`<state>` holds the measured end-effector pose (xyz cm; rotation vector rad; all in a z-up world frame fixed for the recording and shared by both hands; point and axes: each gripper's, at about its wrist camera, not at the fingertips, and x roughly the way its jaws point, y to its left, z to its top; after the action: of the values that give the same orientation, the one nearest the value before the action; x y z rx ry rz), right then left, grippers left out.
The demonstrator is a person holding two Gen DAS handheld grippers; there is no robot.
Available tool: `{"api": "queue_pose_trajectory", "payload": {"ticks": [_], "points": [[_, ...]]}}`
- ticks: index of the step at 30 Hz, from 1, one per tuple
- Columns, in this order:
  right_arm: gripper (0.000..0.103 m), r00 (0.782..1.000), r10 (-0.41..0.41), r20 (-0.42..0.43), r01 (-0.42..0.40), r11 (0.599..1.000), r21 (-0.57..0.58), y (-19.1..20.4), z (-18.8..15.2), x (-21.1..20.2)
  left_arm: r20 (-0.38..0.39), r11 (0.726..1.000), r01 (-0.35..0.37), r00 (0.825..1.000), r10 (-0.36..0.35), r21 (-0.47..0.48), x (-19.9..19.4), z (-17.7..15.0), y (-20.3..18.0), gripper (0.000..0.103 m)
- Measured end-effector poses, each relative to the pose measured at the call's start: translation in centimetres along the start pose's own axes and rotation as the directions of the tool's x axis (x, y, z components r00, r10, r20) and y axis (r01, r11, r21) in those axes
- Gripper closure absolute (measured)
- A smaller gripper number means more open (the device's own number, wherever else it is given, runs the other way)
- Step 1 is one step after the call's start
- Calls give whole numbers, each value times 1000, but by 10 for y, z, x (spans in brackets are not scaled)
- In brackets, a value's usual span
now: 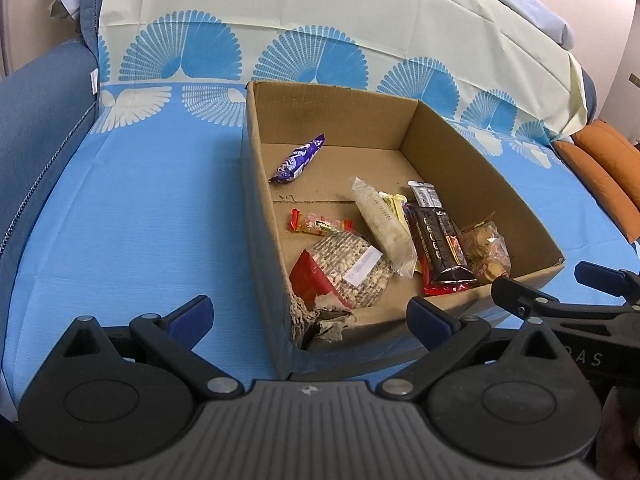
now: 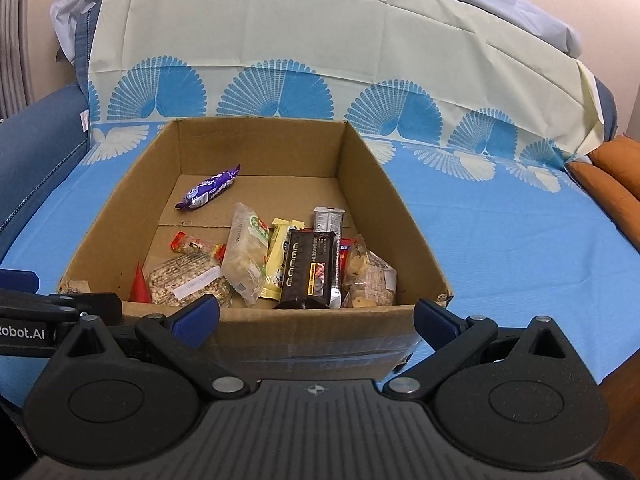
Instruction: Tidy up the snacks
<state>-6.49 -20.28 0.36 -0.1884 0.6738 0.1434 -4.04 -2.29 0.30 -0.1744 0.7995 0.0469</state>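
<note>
Both our jaws stand wide apart, empty. Ahead of the left gripper (image 1: 310, 314) and right gripper (image 2: 316, 314) sits one box (image 2: 376, 216) on the blue sheet (image 1: 140, 220), its near wall between us and the snacks. Inside: one purple bar (image 2: 209, 192) apart, about eight packets (image 2: 308, 272) clustered nearer. Labels unreadable; "Robot.AI" marks the left gripper.

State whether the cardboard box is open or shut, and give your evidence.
Open. The cardboard box has no lid or flaps over its top, so its inner walls and the snacks on its floor, such as the purple wrapper, are visible.
</note>
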Motion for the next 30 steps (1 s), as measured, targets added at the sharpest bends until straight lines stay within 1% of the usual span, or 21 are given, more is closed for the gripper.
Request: {"api": "queue_pose_trajectory", "payload": {"ticks": [30], "points": [[1, 1000, -9, 7, 9, 1000, -4, -3, 1, 0, -4, 1000, 3, 1000, -3, -6, 2, 0, -1, 0]]}}
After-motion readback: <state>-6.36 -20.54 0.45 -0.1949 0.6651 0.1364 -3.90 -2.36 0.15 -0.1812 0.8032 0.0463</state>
